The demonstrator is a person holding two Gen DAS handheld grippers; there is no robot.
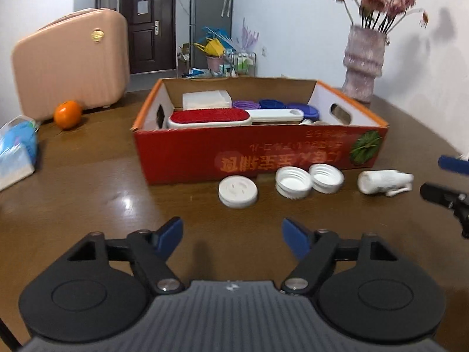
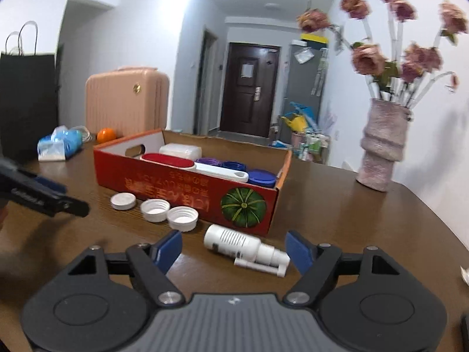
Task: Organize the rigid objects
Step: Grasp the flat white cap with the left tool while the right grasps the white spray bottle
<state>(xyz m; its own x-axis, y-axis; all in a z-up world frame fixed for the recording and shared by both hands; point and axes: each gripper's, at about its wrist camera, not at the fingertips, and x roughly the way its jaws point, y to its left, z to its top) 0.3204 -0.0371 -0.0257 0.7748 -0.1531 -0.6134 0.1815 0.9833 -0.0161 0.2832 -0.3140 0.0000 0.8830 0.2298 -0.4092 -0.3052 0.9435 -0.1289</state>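
A red cardboard box (image 1: 258,152) (image 2: 187,187) stands on the brown table and holds a red lint brush (image 1: 211,117) (image 2: 170,158), a white container and purple and blue lids. In front of it lie three white caps (image 1: 238,191) (image 1: 293,182) (image 1: 326,178) and a white spray bottle (image 1: 381,182) (image 2: 243,245) on its side. My left gripper (image 1: 233,234) is open and empty, short of the caps. My right gripper (image 2: 234,249) is open, its fingers either side of the spray bottle's nozzle end, apart from it.
A pink suitcase (image 1: 73,61), an orange (image 1: 67,114) and a blue tissue pack (image 1: 17,152) sit at the table's left. A vase of pink flowers (image 1: 363,61) (image 2: 381,146) stands at the back right. A black paper bag (image 2: 26,102) stands far left.
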